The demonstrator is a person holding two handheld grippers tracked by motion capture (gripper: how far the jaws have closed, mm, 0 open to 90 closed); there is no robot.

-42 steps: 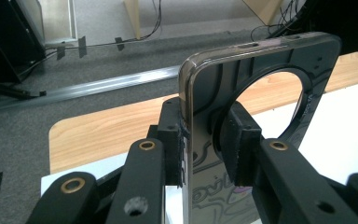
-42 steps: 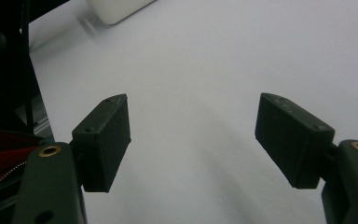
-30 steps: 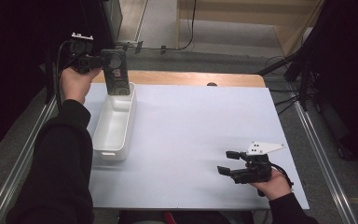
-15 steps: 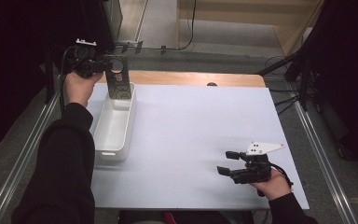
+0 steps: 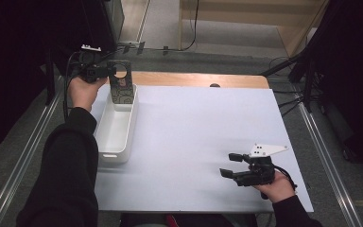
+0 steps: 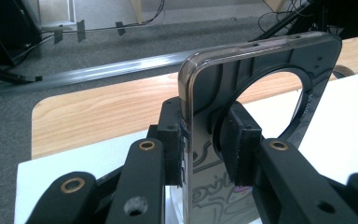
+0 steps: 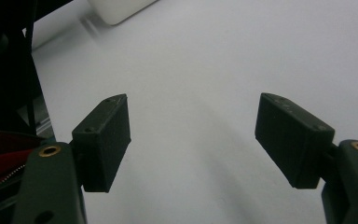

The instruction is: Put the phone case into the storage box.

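My left gripper [image 5: 105, 72] is clamped on a dark phone case [image 5: 121, 85] with a round hole near its top and a pale swirl pattern on its back (the pads [image 6: 239, 140] press it from both sides in the left gripper view). I hold the case upright above the far end of the white bin [image 5: 115, 127], which sits along the left edge of the white table [image 5: 194, 127]. My right gripper [image 5: 232, 165] rests low near the table's near right corner, its jaws spread wide with nothing between them, well apart from the bin. My left hand [image 5: 85, 91] is raised; my right hand [image 5: 276, 185] lies near the table edge.
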